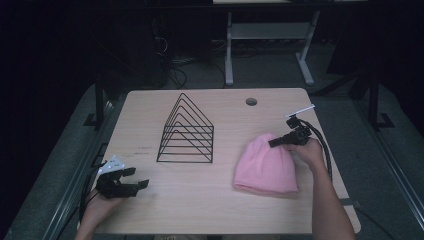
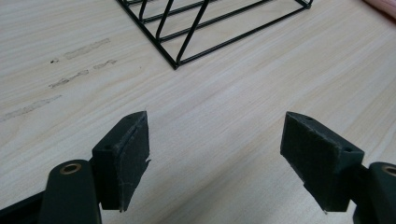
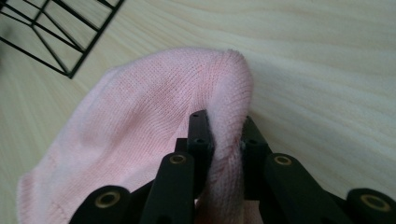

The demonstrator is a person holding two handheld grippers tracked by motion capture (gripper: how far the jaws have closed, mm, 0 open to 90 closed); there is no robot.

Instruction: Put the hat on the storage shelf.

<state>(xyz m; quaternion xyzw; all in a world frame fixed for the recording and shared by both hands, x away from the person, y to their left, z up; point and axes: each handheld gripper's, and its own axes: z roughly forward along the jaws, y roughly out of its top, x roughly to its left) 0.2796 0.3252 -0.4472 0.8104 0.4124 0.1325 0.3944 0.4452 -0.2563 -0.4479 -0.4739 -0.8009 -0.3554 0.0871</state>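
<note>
A pink knit beanie (image 1: 265, 165) lies flat on the wooden table (image 1: 210, 210), right of centre. My right gripper (image 1: 274, 142) is at the hat's rounded top edge, shut on a fold of the pink knit (image 3: 226, 140) pinched between its two black jaws. The beanie (image 3: 140, 121) spreads away to the left of those jaws. My left gripper (image 1: 136, 177) rests near the table's front left edge, held by a hand. It stands open, with bare wood between its pads (image 2: 133, 149).
A black wire file rack (image 1: 187, 131) with triangular dividers stands mid-table, between the two grippers; its corner (image 2: 175, 63) lies ahead of the left jaws. A round cable hole (image 1: 251, 101) sits at the far edge. Table legs and cables show beyond.
</note>
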